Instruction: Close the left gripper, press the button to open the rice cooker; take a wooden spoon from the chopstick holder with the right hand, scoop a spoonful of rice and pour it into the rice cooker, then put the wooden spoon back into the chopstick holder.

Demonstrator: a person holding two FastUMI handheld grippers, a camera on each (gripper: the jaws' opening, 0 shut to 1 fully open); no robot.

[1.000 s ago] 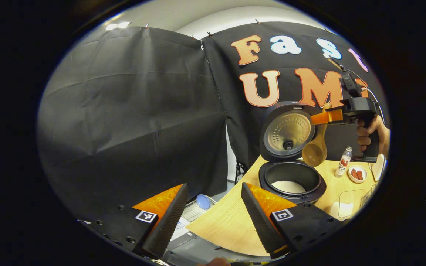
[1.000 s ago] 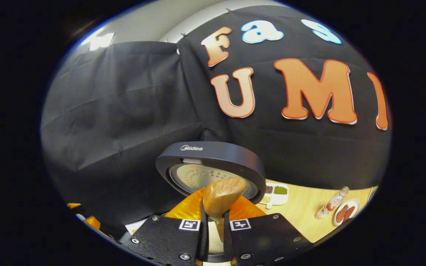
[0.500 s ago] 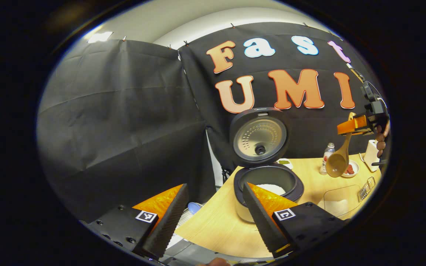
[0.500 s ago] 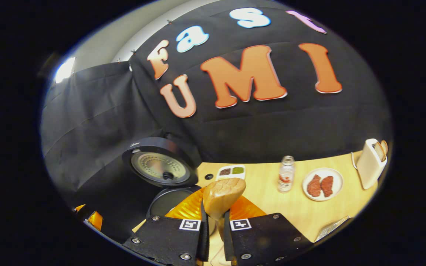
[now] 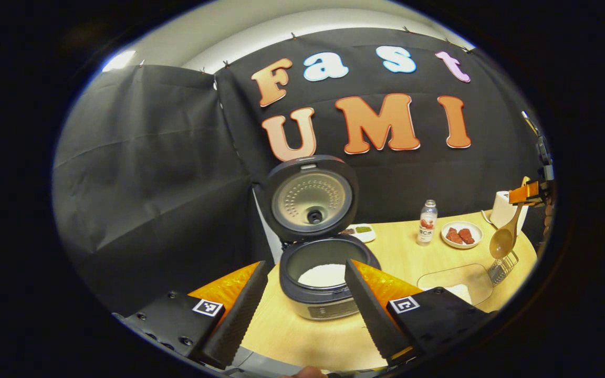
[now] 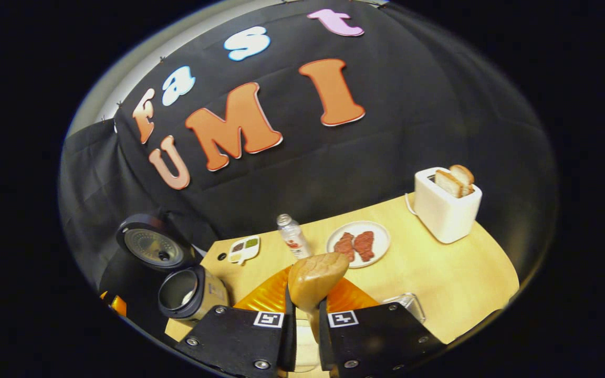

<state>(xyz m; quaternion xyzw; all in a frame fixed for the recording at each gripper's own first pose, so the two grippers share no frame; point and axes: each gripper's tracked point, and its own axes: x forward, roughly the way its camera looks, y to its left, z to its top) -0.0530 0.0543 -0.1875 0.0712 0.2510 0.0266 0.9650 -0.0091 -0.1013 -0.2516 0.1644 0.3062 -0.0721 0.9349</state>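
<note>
Fingers (image 6: 288,336) of the right tool (image 6: 302,341) pinch the handle of a rounded light-brown wooden spoon (image 6: 315,281); in the left gripper view it hangs bowl-down above a wire-mesh chopstick holder (image 5: 502,268) at the pale wooden worktop's (image 5: 308,336) far right. The left tool (image 5: 302,310) gapes wide, empty, before a dark round rice cooker (image 5: 323,286), lid raised, white rice (image 5: 323,274) inside. Beyond stand a clear bottle (image 5: 427,230), a white plate of red slices (image 5: 461,234) and a white toaster (image 6: 445,205).

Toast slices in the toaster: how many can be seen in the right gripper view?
2. Both stand in the white toaster at the table's far right: one toast slice nearer the camera, the other slice just behind it. Their lower parts are hidden inside the slots.
</note>
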